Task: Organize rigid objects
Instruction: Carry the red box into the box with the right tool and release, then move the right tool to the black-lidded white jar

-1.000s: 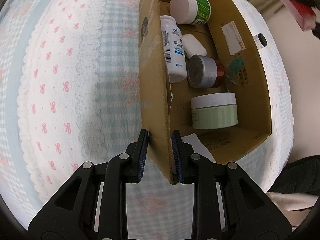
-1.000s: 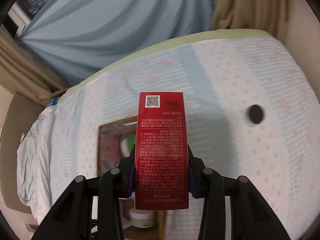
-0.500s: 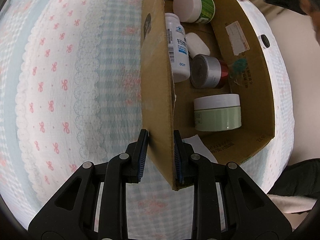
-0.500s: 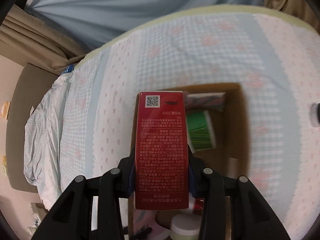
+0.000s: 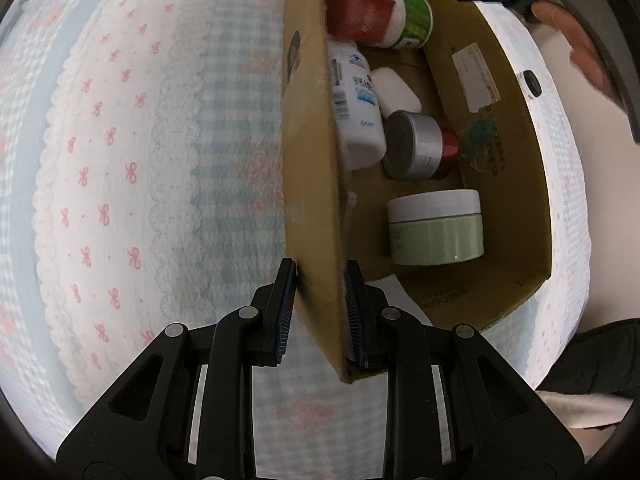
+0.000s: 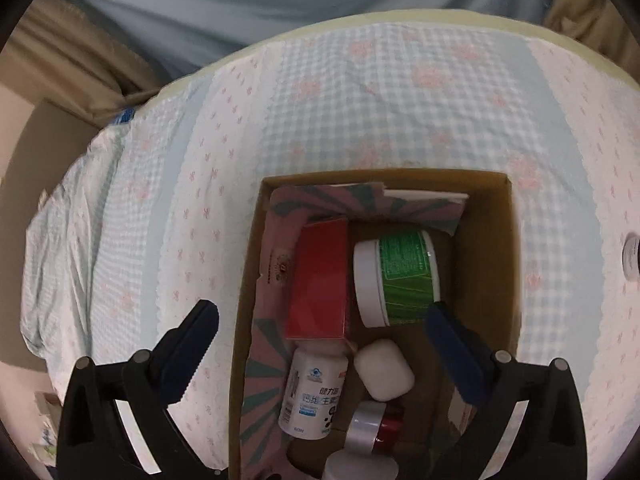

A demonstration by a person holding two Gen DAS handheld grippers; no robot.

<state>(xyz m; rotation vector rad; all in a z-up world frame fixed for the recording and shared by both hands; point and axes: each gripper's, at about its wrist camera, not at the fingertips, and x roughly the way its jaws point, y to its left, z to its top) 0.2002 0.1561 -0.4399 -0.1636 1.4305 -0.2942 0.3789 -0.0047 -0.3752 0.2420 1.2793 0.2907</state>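
Observation:
An open cardboard box (image 5: 308, 160) stands on the bed, and my left gripper (image 5: 320, 266) is shut on its near side wall. My right gripper (image 6: 322, 310) hovers over the box with its jaws opening wide and nothing touching the pads. Below it a red carton (image 6: 320, 280) lies loose in the box beside a green jar with a white lid (image 6: 400, 280). The left wrist view shows the red carton (image 5: 358, 14) at the far end of the box. A white pill bottle (image 6: 312, 392), a white oval case (image 6: 384, 368), a silver-lidded red jar (image 5: 416, 144) and a pale green jar (image 5: 436, 228) also lie inside.
A pink and teal patterned sheet (image 6: 280, 216) lines the box's far and left side. The box sits on a bedspread (image 5: 140, 180) with pink bows and blue checks. A small dark round object (image 5: 532, 84) lies on the bed right of the box. A person's hand (image 5: 584, 52) shows at top right.
My right gripper came down over the box and opened, letting go of the red carton, which now lies inside beside the green jar. The left gripper kept its hold on the box wall.

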